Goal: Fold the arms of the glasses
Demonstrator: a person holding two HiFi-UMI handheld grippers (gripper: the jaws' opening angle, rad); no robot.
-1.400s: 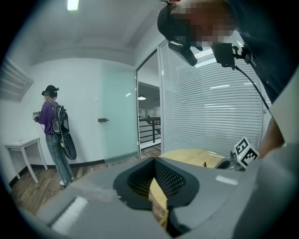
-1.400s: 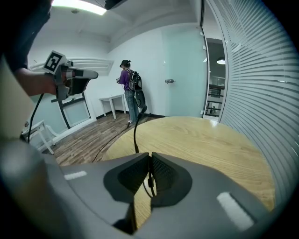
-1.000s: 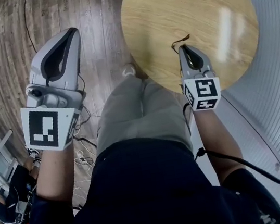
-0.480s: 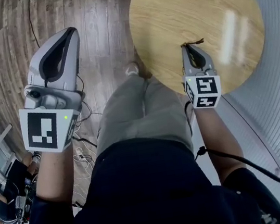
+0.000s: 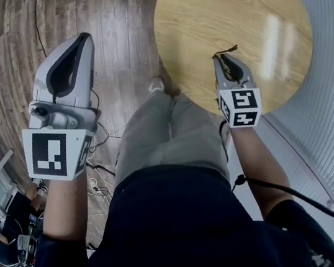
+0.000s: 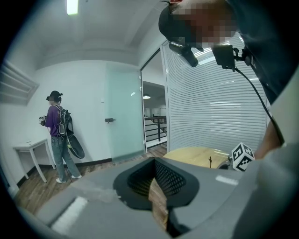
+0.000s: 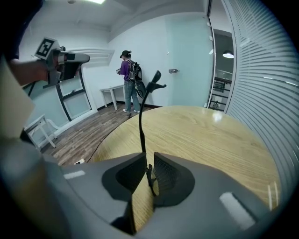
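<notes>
Left tongs (image 5: 85,42): closed, nothing in them, up over the floor (image 5: 111,19), well off the counter (image 5: 229,7).
Right tongs (image 7: 148,163): pinched on the glasses (image 7: 141,116), over the counter's near edge.
Glasses: one thin dark arm sticks up past the tips, can't really make out the rest.

Left claw (image 5: 84,41) high, jaws together; right claw (image 5: 222,58) lower, forward, jaws pinched.

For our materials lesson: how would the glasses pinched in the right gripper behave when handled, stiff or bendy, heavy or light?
Probably light: the right gripper holds the glasses by a small pinch. Likely slightly springy, since the upright arm is long and very thin. So possibly fragile.
</notes>
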